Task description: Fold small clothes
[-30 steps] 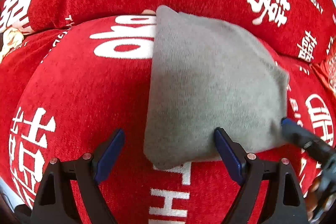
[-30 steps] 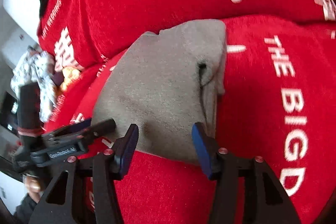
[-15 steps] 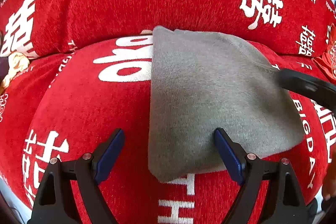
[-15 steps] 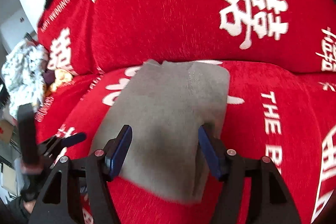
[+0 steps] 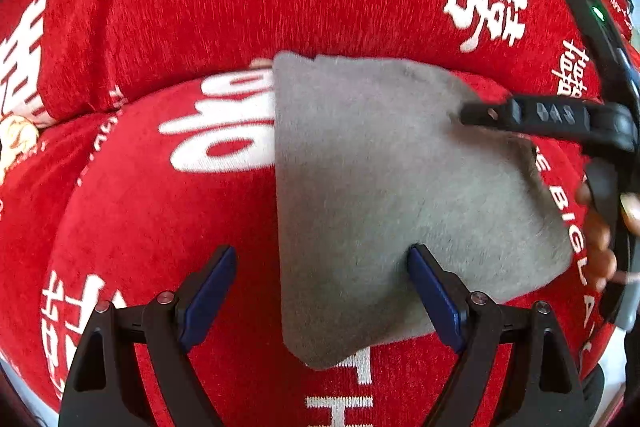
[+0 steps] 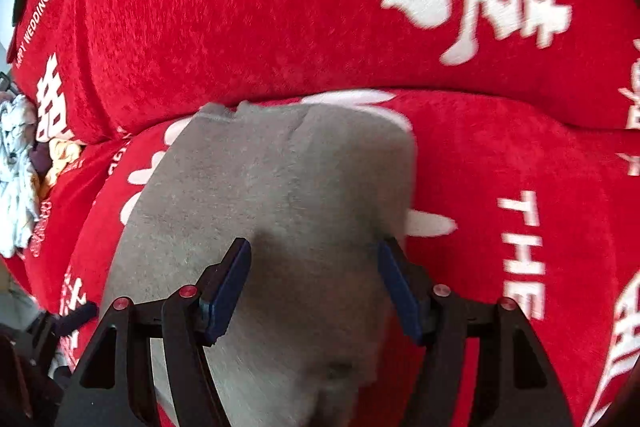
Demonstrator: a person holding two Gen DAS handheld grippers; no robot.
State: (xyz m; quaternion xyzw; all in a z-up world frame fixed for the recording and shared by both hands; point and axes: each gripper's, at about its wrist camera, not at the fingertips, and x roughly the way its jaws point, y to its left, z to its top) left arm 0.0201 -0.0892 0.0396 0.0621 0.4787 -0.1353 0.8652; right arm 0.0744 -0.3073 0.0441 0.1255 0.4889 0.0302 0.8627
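Nearest in the left wrist view, the left gripper (image 5: 320,291) hovers low with its blue fingers (image 5: 208,291) spread wide and holding nothing; one finger sits over bare red fabric, the other over the near part of the cloth (image 5: 392,195). The cloth is a small grey knitted piece, lying flat as a folded panel on a red cushion (image 5: 152,227) printed with white characters and lettering. In the right wrist view, the right gripper (image 6: 314,285) stands above the same cloth (image 6: 272,195), its fingers (image 6: 228,283) parted after just opening, with grey fabric below and between them but not pinched. From the left view the right gripper (image 5: 472,115) reaches in over the cloth's far right edge, with part of a hand (image 5: 600,231) behind it. Beyond the cloth rises a red back cushion (image 6: 260,7) in the same print, and a pale crumpled heap (image 6: 16,171) lies far left. The step appears to be a release after a fold. The next move probably calls for choosing an edge or corner, lowering the fingers onto it, and pinching one clean layer before folding or smoothing.
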